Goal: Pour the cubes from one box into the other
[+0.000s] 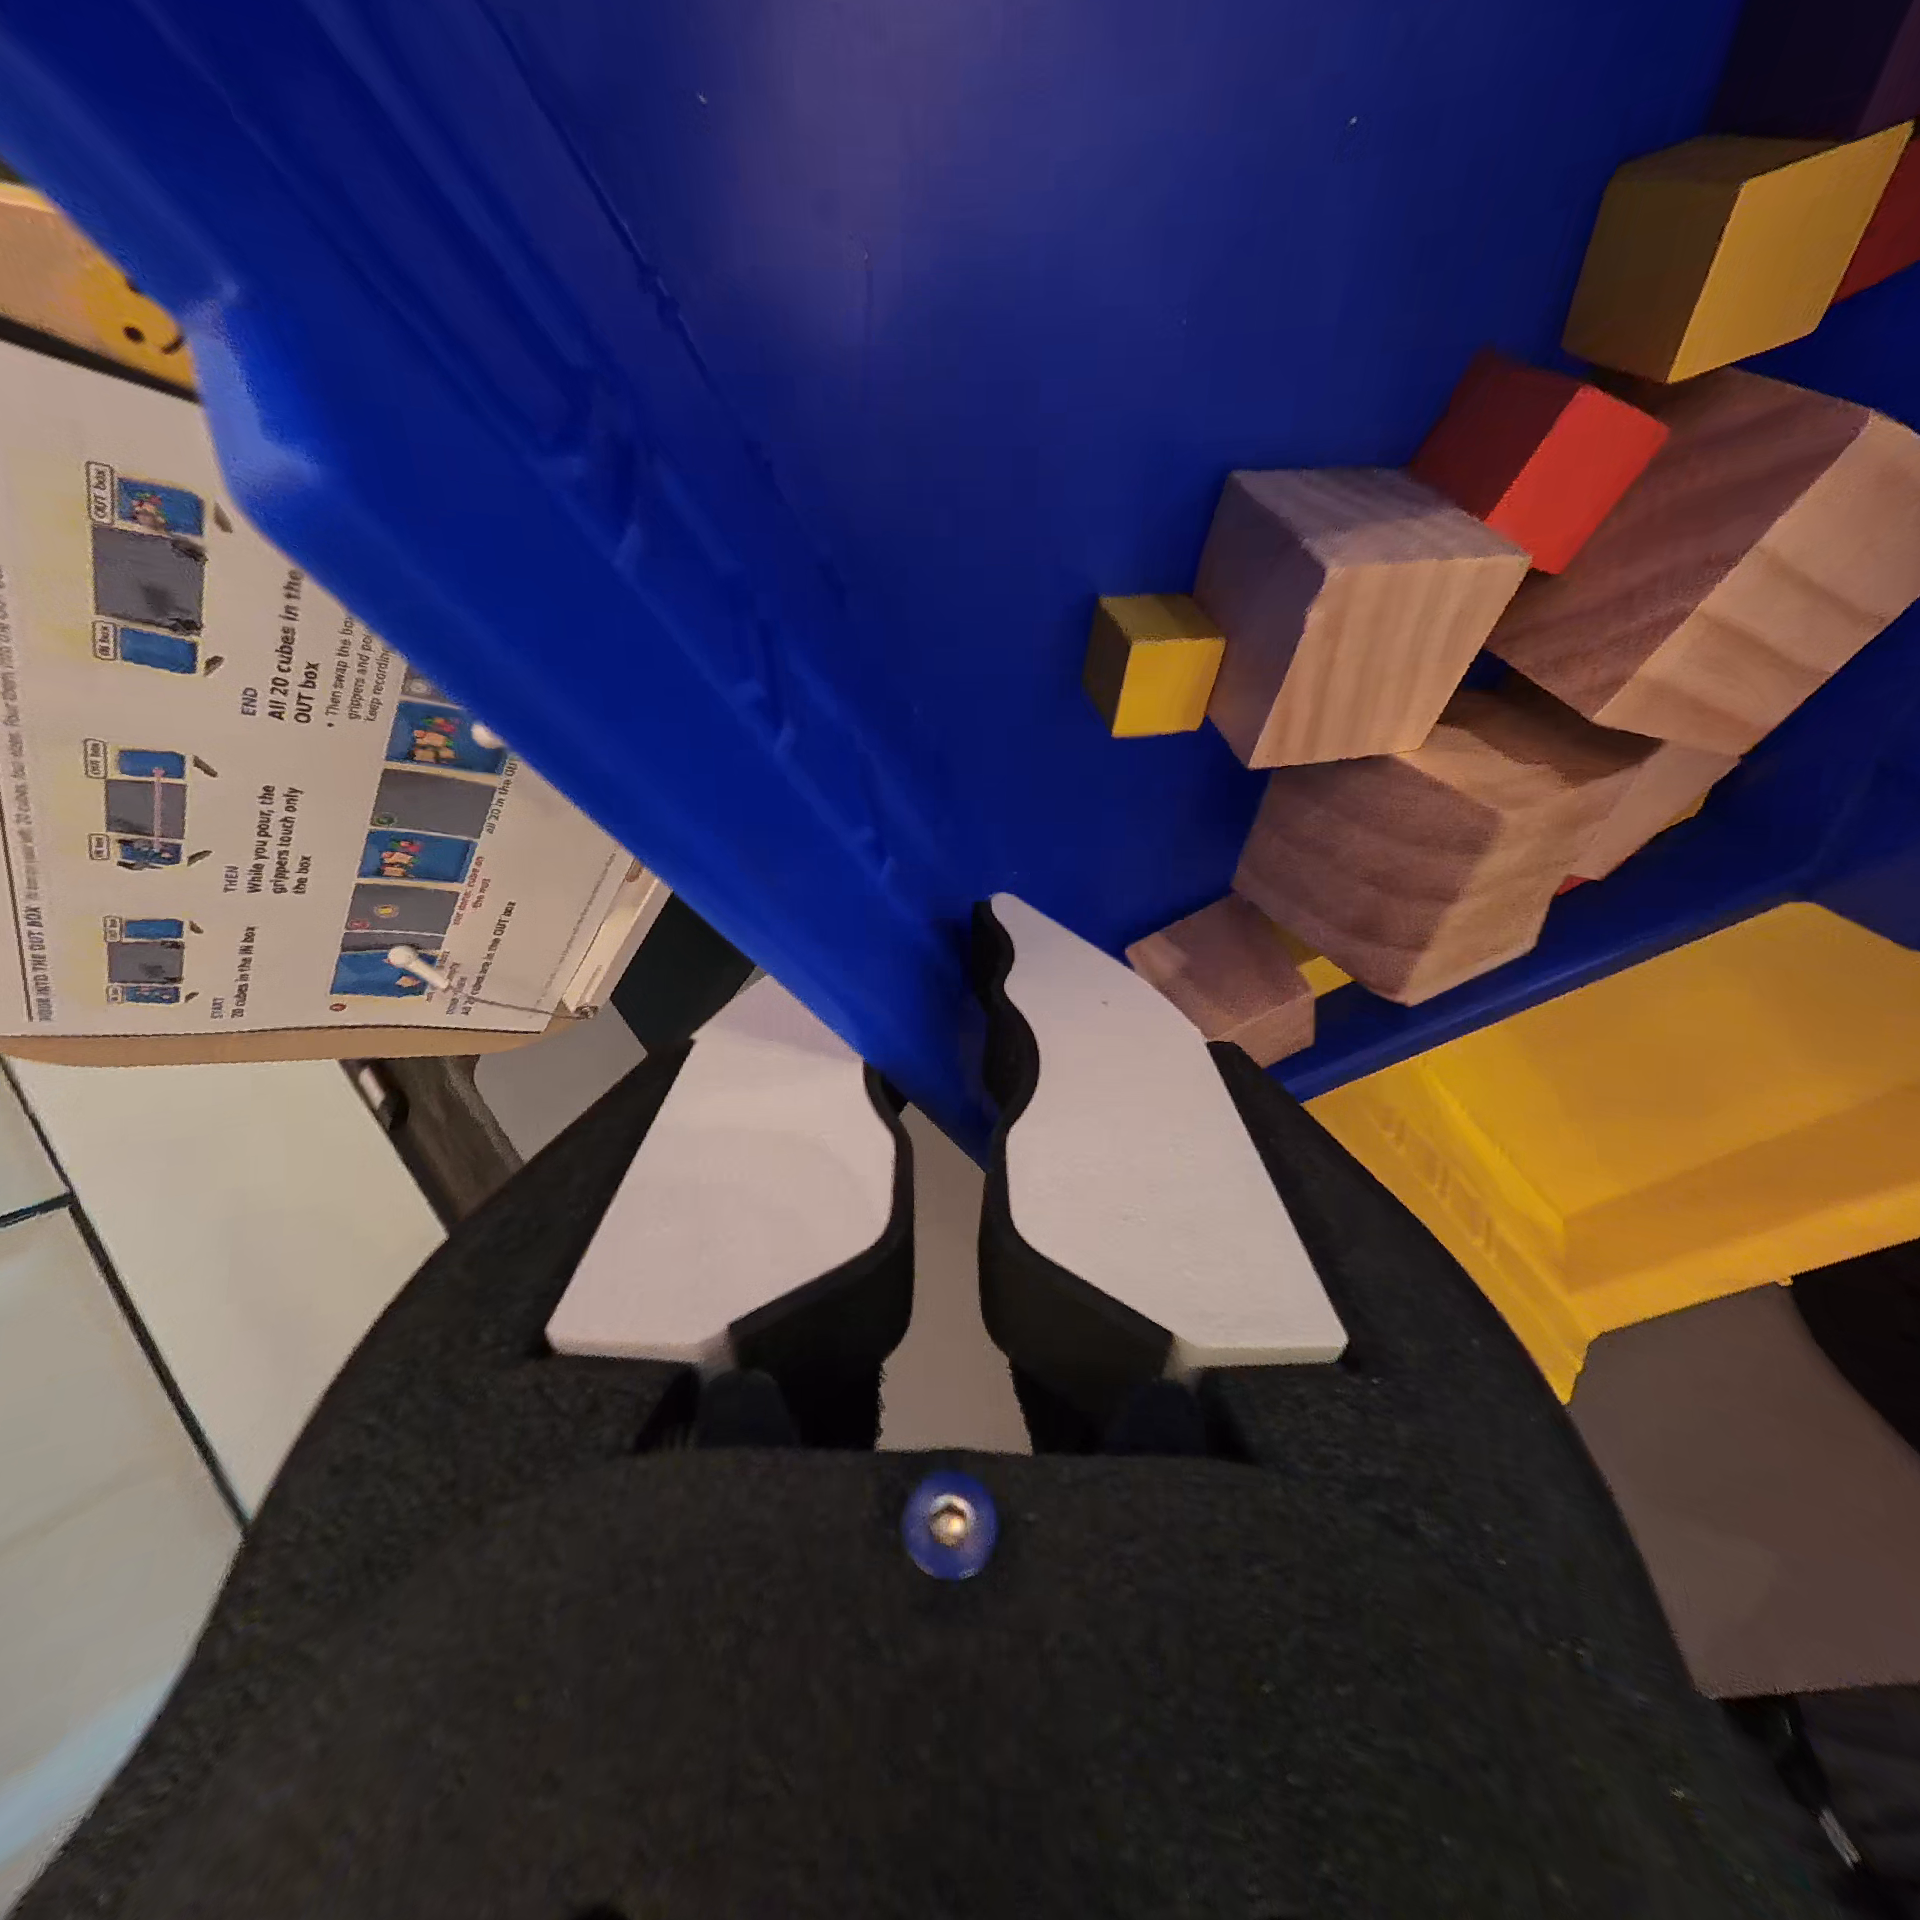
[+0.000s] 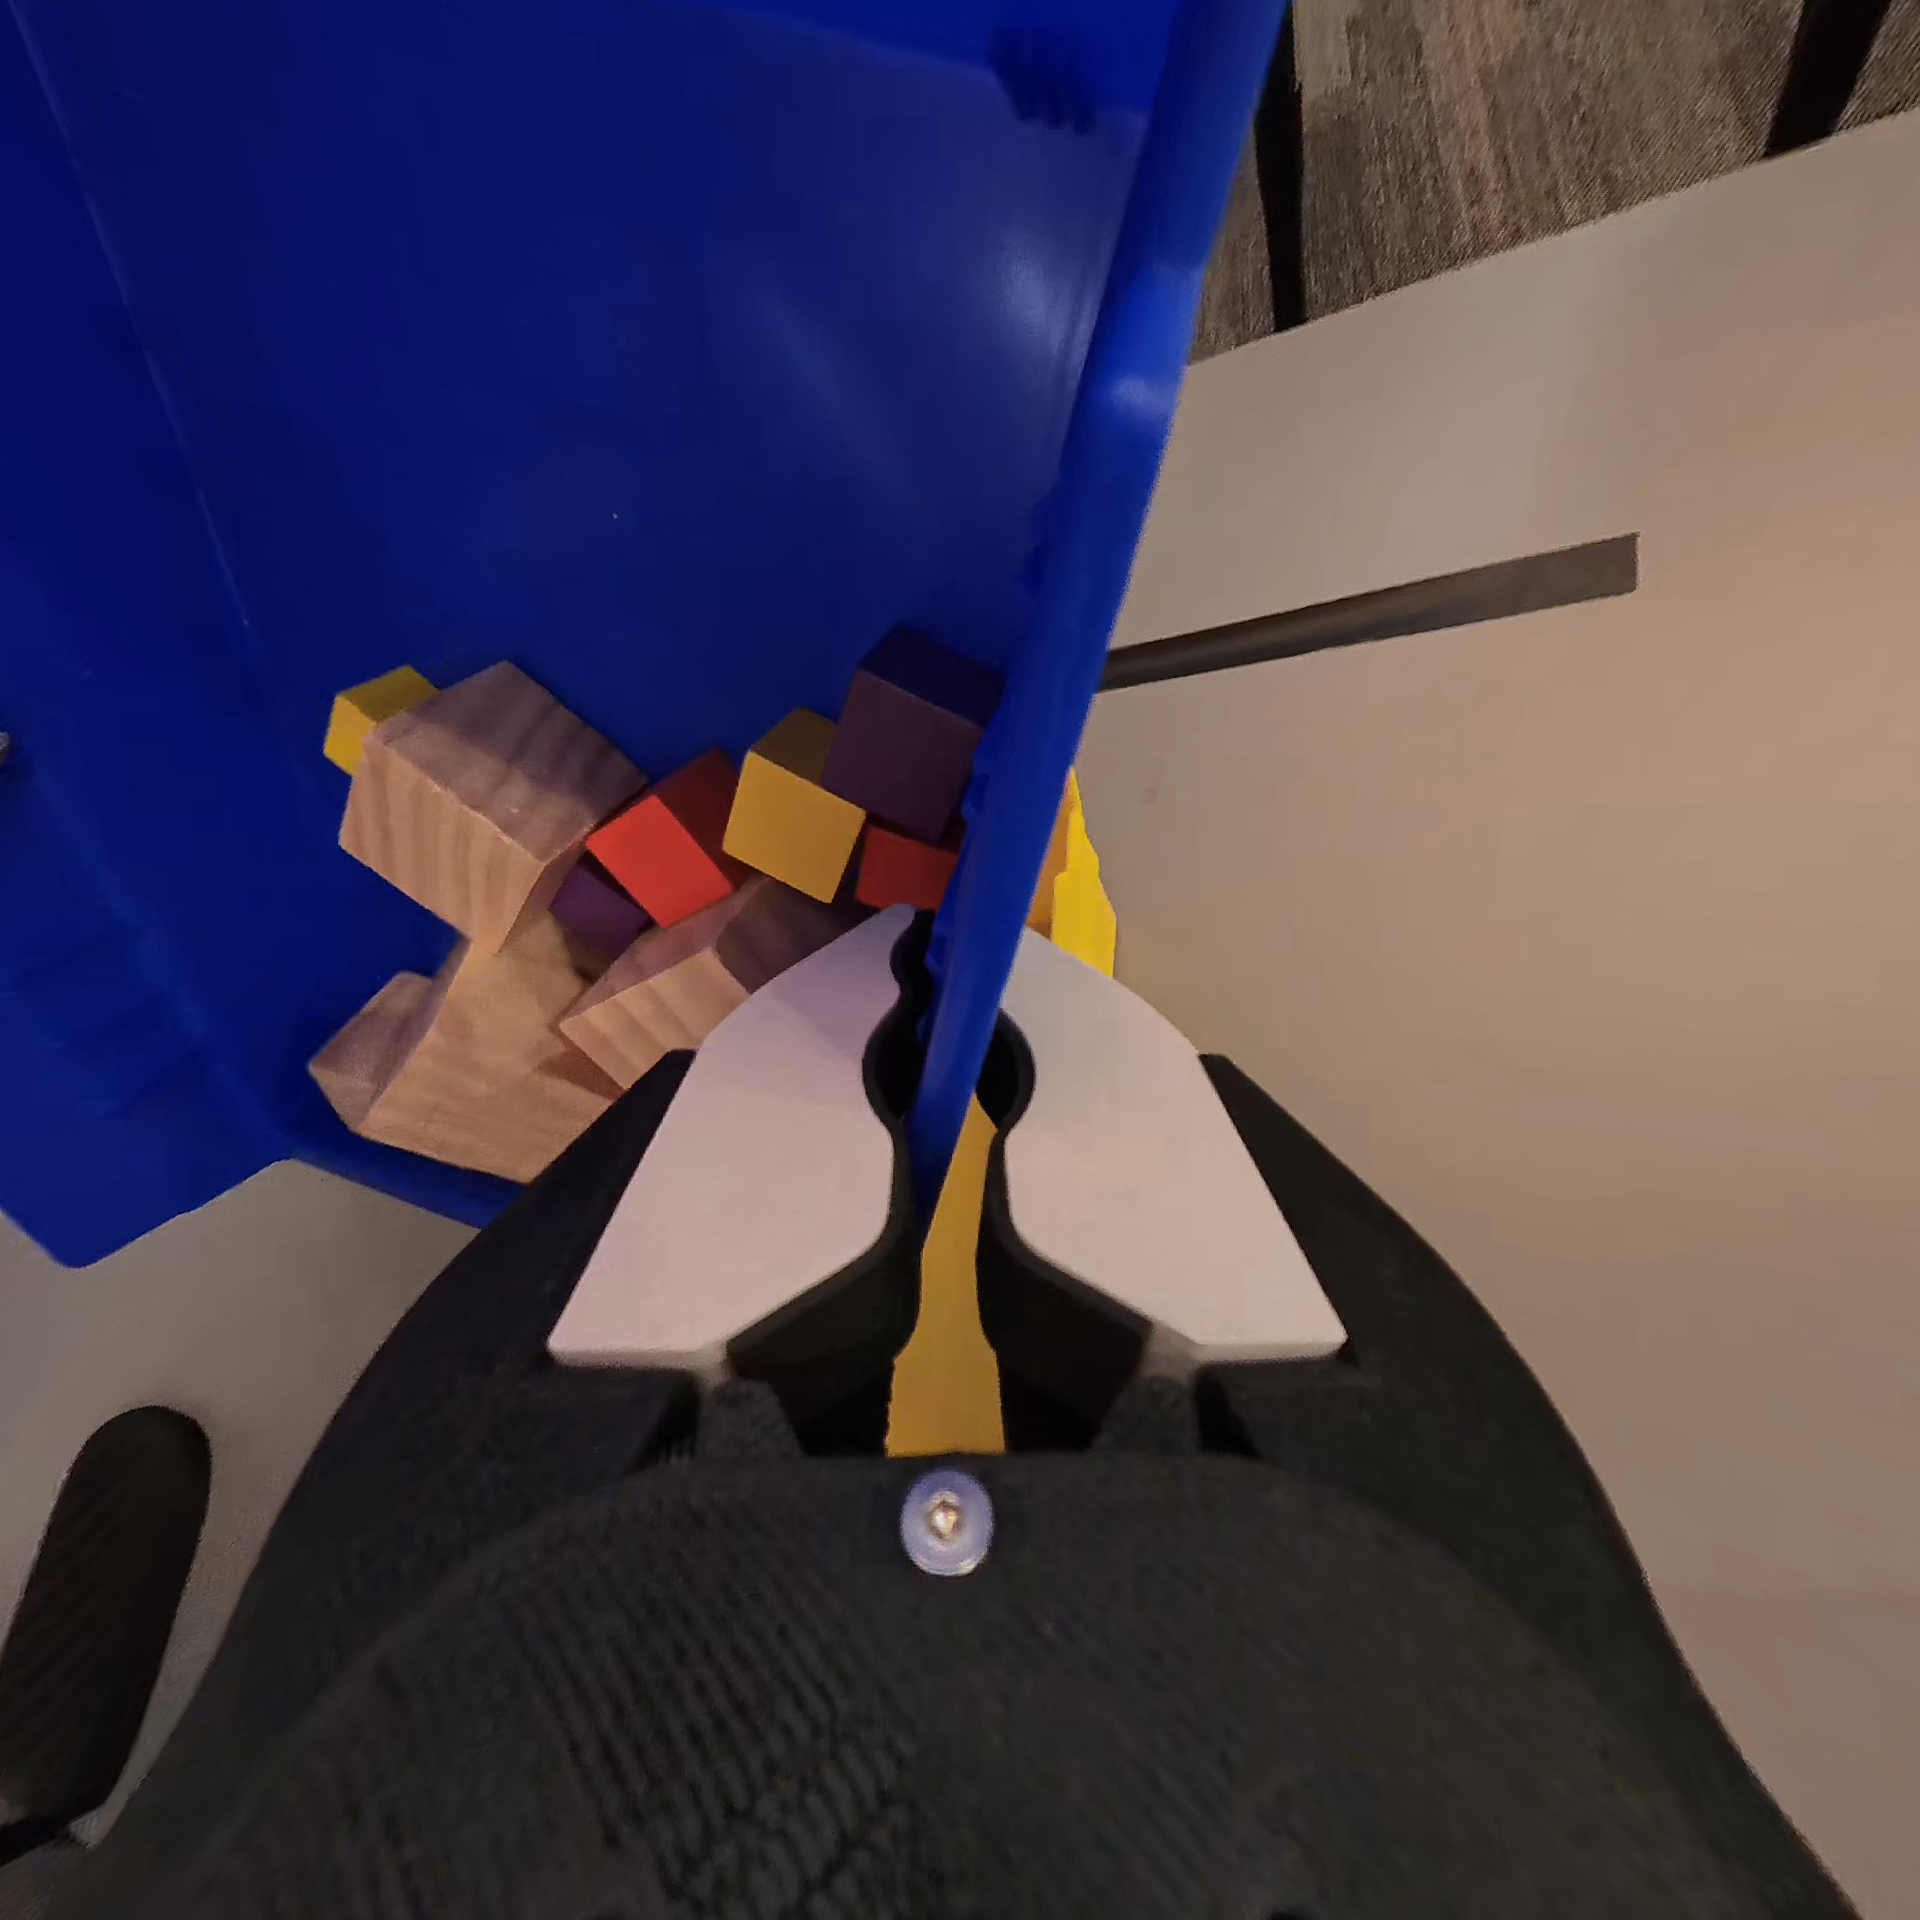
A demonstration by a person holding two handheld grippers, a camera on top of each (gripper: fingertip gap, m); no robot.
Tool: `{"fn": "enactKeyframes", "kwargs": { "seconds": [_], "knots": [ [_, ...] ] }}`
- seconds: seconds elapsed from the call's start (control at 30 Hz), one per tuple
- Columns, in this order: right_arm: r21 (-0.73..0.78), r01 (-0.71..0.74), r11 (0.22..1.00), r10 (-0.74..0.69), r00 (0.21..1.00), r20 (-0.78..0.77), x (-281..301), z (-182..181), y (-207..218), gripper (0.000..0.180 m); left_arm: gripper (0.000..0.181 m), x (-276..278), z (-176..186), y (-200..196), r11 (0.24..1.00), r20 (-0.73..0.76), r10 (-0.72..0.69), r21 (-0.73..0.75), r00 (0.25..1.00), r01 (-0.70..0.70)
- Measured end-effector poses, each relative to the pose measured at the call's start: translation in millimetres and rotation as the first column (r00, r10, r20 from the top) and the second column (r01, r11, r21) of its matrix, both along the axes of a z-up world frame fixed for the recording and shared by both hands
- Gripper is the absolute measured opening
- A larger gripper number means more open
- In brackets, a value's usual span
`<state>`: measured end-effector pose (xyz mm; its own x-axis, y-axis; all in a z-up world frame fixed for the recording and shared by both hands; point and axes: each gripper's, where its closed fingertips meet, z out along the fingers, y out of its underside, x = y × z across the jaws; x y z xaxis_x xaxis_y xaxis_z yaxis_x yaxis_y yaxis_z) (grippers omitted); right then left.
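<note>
Your two grippers hold a glossy blue box (image 1: 727,468) tipped steeply above a yellow box (image 1: 1662,1143), its smooth inner floor filling both wrist views. The left gripper (image 1: 940,997) is clamped on one side wall of the blue box, the wall pinched between its white fingers (image 1: 1101,1122); the right gripper (image 2: 940,987) is closed on the opposite wall, with the yellow box showing through the gap below its fingertips.

Cubes have slid into a heap against the box's low edge, near both grippers. From the right wrist view you can count two yellow cubes (image 2: 792,821), two red cubes (image 2: 665,847), two purple cubes (image 2: 904,748) and about four plain wooden cubes (image 2: 478,800), though the pile overlaps and blurs, so the wooden tally may be off. The wooden cubes are larger, pale with visible grain; the painted ones are smaller and matt.

Off to the left, in the left wrist view, a printed instruction sheet (image 1: 208,779) lies on a brown board. The right wrist view shows a pale table (image 2: 1507,935) beyond the box wall
</note>
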<state>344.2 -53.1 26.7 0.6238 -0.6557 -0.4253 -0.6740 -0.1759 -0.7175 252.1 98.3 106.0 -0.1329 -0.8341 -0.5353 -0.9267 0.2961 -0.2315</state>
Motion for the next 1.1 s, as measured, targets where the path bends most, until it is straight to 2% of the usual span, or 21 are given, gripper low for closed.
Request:
{"fn": "enactKeyframes", "kwargs": {
  "seconds": [0.47, 1.1],
  "knots": [
    [0.031, 0.051, 0.998, -0.057, 0.963, 0.264, -8.0, 51.3, 1.2, 0.005, 0.008, -20.6, 29.7, 2.9, 0.999, 0.213, -0.044, 0.013, 0.976, 0.042],
    [0.13, 0.074, 0.989, -0.132, 0.838, 0.53, -14.2, 98.2, 1.3, 0.004, 0.009, -34.9, 42.1, 5.5, 0.992, 0.48, -0.128, 0.052, 0.868, 0.117]
  ]
}}
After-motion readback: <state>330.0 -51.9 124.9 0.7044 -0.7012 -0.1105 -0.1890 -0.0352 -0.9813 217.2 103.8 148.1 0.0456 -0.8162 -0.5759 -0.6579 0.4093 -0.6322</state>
